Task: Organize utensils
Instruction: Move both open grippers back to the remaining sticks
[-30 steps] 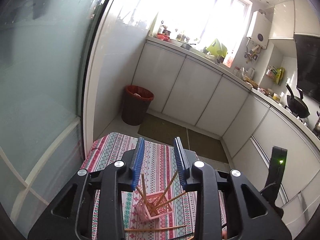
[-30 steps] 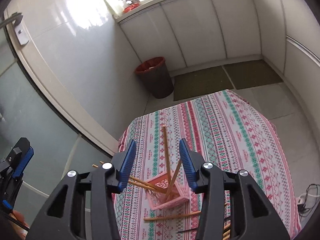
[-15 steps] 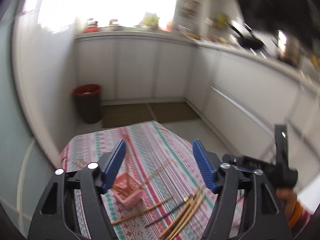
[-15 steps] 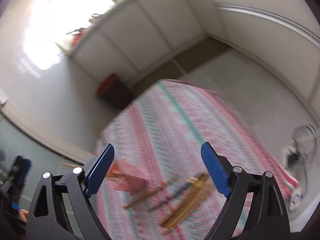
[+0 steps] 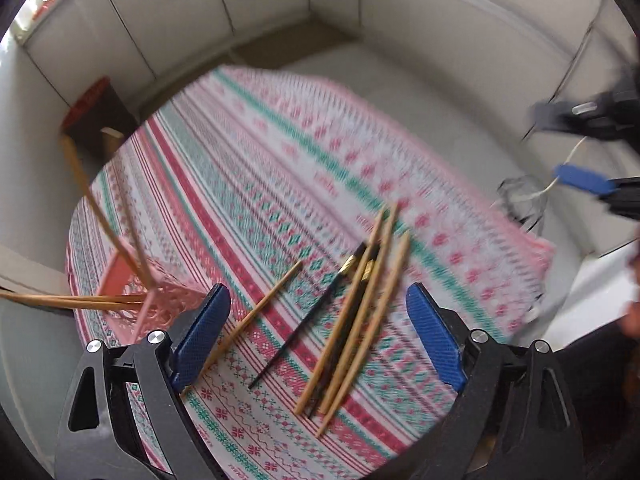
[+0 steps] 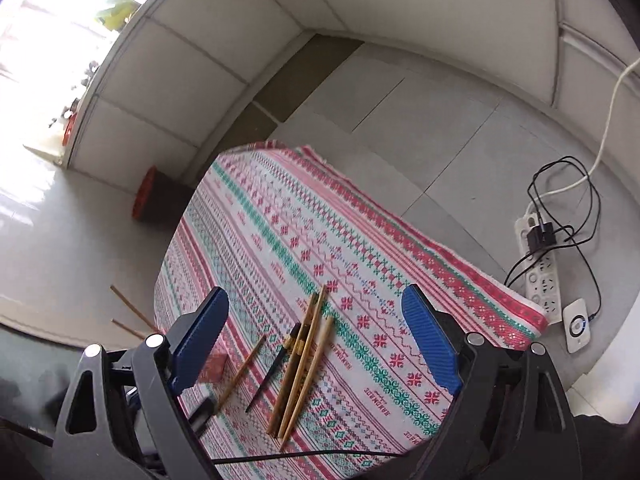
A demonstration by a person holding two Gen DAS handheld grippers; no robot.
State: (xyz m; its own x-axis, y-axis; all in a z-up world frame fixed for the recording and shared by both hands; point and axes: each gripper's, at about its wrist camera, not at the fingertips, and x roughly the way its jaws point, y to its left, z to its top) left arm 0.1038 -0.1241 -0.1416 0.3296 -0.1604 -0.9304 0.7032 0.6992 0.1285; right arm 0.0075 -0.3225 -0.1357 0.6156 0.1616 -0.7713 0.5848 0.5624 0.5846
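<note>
Lying loose: six chopsticks (image 5: 362, 312), beside one pink basket (image 5: 132, 300).

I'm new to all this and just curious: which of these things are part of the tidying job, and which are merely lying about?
Part of the job:
- loose chopsticks on the patterned cloth
- single chopstick lying apart
- pink holder, some chopsticks already in it
- left tongs, opening, nothing between them
- right tongs, open

Just lying about:
- red bin
- power strip
- cables

White cabinets (image 6: 192, 60) along walls. Grey tiled floor (image 6: 460, 128), dark mat (image 6: 304, 80) at cabinet foot. Bright window (image 6: 36, 8) upper left. Red-rimmed bin (image 6: 154, 200) near table. Power strip (image 6: 540, 268) with cables on floor.
</note>
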